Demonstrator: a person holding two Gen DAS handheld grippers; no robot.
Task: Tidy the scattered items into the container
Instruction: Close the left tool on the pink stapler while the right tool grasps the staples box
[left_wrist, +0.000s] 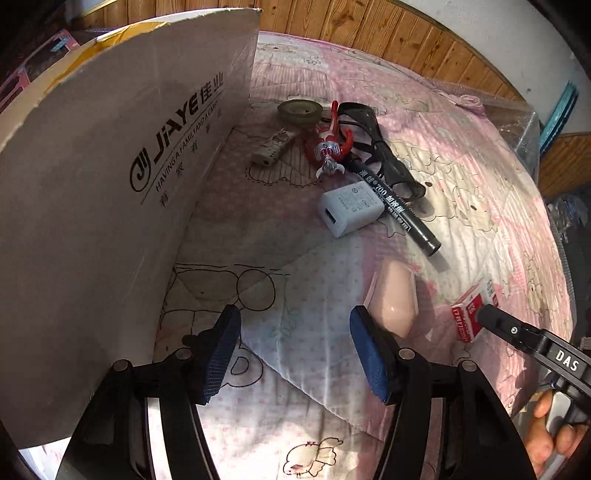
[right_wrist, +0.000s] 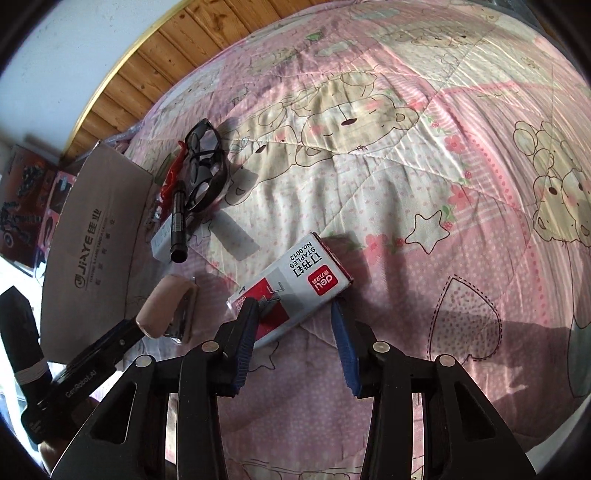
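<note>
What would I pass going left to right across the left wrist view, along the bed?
Cardboard box → small white strip → white charger → pink soap-like block → staples box, with the right gripper at it.

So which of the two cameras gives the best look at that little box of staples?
The right wrist view. There the box of staples lies close and large between the open fingers of the right gripper, with its printed label readable. The left wrist view shows only a small part of it near the edge, partly behind the right gripper's tip.
</note>
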